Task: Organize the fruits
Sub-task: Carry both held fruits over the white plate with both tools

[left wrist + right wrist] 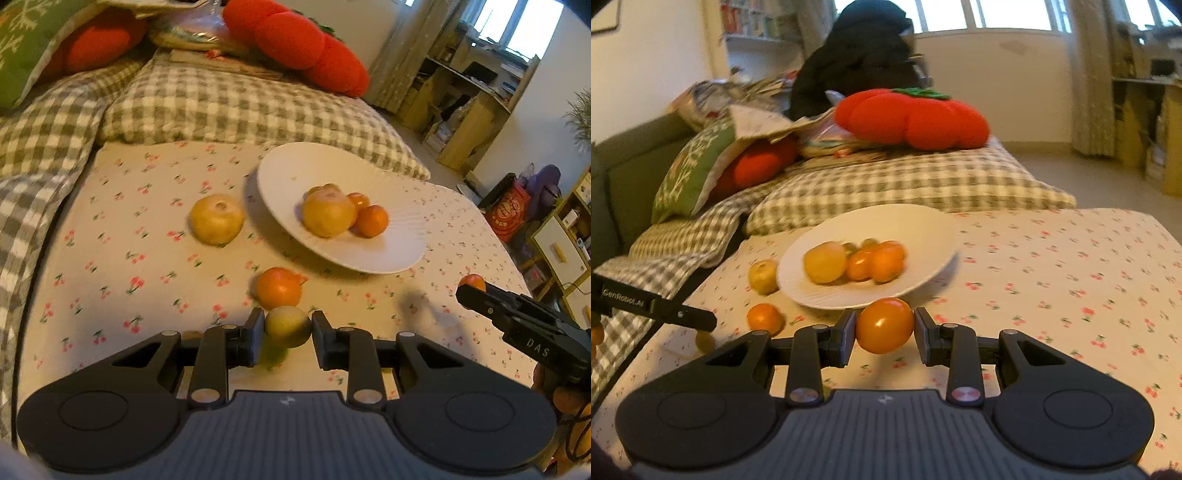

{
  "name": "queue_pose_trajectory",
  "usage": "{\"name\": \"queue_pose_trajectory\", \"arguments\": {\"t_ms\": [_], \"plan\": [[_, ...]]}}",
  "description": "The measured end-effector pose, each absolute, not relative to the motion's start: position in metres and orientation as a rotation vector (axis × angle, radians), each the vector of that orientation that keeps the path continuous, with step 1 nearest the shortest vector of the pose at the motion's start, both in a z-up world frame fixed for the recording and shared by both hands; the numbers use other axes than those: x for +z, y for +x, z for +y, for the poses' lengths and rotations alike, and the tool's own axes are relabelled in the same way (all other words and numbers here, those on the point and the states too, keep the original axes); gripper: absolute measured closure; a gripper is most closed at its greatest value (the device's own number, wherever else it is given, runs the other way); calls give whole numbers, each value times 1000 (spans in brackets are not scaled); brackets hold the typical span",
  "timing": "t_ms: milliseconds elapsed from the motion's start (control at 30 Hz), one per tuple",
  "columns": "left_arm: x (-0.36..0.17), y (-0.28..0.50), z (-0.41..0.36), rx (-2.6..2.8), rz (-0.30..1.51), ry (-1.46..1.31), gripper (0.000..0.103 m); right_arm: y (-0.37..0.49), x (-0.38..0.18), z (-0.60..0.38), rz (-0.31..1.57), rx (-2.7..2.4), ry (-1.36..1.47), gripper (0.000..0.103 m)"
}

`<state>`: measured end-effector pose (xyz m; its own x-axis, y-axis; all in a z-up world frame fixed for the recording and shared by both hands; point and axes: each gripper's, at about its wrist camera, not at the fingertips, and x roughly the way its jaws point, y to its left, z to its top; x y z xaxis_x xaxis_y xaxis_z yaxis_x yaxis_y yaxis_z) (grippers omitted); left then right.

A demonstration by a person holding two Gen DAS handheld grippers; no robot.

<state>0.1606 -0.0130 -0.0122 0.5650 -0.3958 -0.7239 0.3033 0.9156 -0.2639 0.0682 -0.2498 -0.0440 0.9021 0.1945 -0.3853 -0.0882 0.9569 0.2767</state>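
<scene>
**Fruit going up in both grippers, plate half loaded**

Bedsheet (122,229) first, cream with little cherries, spreading across the whole left wrist view, checked pillow (236,99) at twelve o'clock and the red plush cushion (295,40) beyond it. On that sheet sits the white plate (291,162), just right of centre, and it is already carrying a load: one big yellow fruit (328,214) with a cluster of small oranges (371,220) pressed against it at its three o'clock side. So part of the sorting looks done.

What is left? A second big yellow fruit (217,219) lies on the sheet at the plate's nine o'clock, just beside the rim but off it. A small orange with a torn peel (279,288) waits at the plate's seven o'clock, also on the cloth.

Now the tools. The left gripper (288,326) is clamped on a small yellow-green fruit (288,325), pads pressing both sides, the fruit apparently clear of the sheet at six o'clock in its own view. The right gripper (885,326) is clenched on a glossy orange fruit (885,325), held low in front of the plate.

My read: two pieces in hand, two more on the sheet, four deliveries to go before the plate holds everything.
</scene>
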Motion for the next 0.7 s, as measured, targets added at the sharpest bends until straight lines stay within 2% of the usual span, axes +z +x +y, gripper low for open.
{"name": "queue_pose_trajectory", "arguments": {"t_ms": [400,700], "plan": [[2,194,-83,-475,864,-16,78,89,-37,-270,416,162,295,73],[-12,221,-117,-465,882,153,78,112,-36,-263,425,212,213,73]]}}
